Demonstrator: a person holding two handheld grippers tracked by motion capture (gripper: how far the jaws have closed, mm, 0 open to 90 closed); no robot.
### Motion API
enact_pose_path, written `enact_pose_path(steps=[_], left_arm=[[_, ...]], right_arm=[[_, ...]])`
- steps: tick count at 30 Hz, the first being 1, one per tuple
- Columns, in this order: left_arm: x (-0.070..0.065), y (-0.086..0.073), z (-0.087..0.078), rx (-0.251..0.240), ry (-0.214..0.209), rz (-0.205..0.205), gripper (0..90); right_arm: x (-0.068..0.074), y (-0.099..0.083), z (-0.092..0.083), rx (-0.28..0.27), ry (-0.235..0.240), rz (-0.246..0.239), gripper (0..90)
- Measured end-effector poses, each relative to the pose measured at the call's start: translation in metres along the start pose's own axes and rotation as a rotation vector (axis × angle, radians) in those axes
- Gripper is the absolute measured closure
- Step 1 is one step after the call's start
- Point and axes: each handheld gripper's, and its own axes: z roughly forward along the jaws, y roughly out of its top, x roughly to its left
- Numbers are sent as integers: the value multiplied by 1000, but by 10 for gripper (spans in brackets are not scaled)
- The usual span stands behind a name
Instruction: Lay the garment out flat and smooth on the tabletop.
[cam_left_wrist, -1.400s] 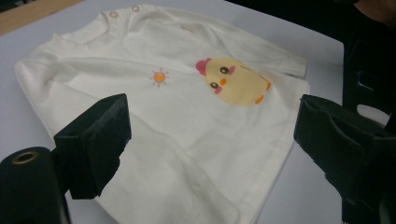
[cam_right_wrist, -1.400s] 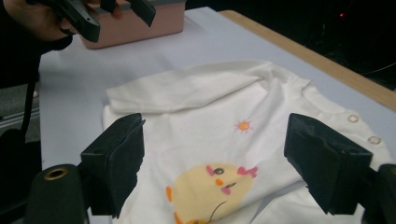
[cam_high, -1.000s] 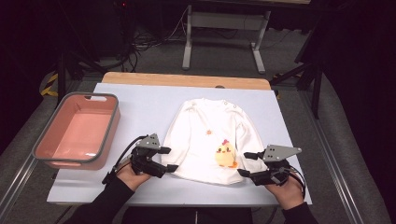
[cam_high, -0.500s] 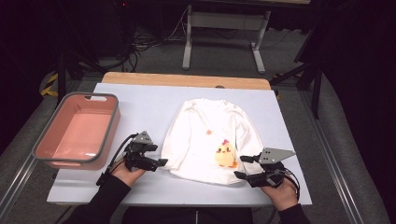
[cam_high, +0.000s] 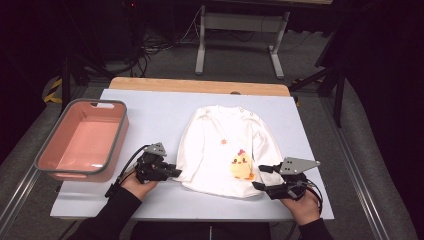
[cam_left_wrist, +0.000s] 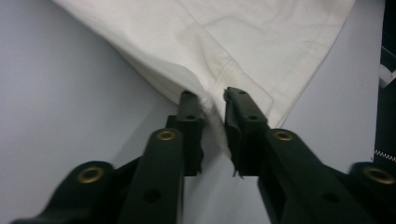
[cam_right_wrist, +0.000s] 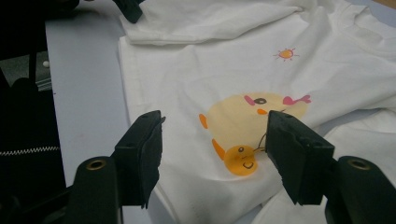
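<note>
Soft white cotton shirt (cam_high: 220, 150), matt paper-covered table (cam_high: 150, 107), glossy pink plastic tub (cam_high: 82, 140)

The shirt's (cam_left_wrist: 243, 42) far part runs off the frame's top; the person's forearms (cam_high: 107, 217) are cut off at the bottom edge.

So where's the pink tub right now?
In the high view the pink tub sits on the table's left side, left of the white shirt and just beyond the left gripper.

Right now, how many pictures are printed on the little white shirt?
2. A yellow chick sits low on the shirt front, and a small orange sun lies above it, toward the collar. Folds may hide more.
</note>
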Motion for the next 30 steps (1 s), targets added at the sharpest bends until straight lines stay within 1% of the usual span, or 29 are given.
enact_pose_path(steps=[1, 2, 3, 4, 7, 9, 14, 15, 18, 21, 22, 23, 24, 30], left_arm=[[0, 0, 0, 0, 0, 0, 838], [-1, 1, -1, 2, 4, 7, 838], [-3, 3, -2, -4, 14, 11, 857], [-4, 4, -5, -8, 27, 23, 857], [-6, 9, -15, -25, 59, 33, 862], [-4, 13, -24, -34, 80, 43, 863], [2, 23, -44, -49, 133, 34, 862], [3, 26, -48, -45, 145, 35, 862], [5, 37, -59, -23, 201, 47, 862], [9, 47, -71, -13, 245, 59, 863], [13, 52, -78, -5, 271, 61, 862], [13, 52, -78, -5, 271, 61, 863], [16, 54, -81, -2, 288, 64, 863], [39, 59, -98, 4, 371, 23, 862]], right_arm=[[0, 0, 0, 0, 0, 0, 369], [0, 0, 0, -1, -1, -1, 369], [0, 0, 0, -1, -2, -2, 370], [0, 0, 0, -1, -2, -2, 370], [1, 1, -1, -3, -2, -4, 372], [1, 1, -1, -5, 0, -4, 372], [0, 0, -1, -5, 5, 4, 367], [0, 0, -1, -6, 6, 4, 368], [1, 1, -2, -9, 5, 0, 368], [1, 2, -2, -9, 7, -1, 367], [1, 2, -2, -8, 9, -3, 367], [1, 2, -2, -8, 9, -3, 367], [2, 2, -2, -9, 9, -4, 367], [2, 2, -3, -16, 9, -7, 367]])
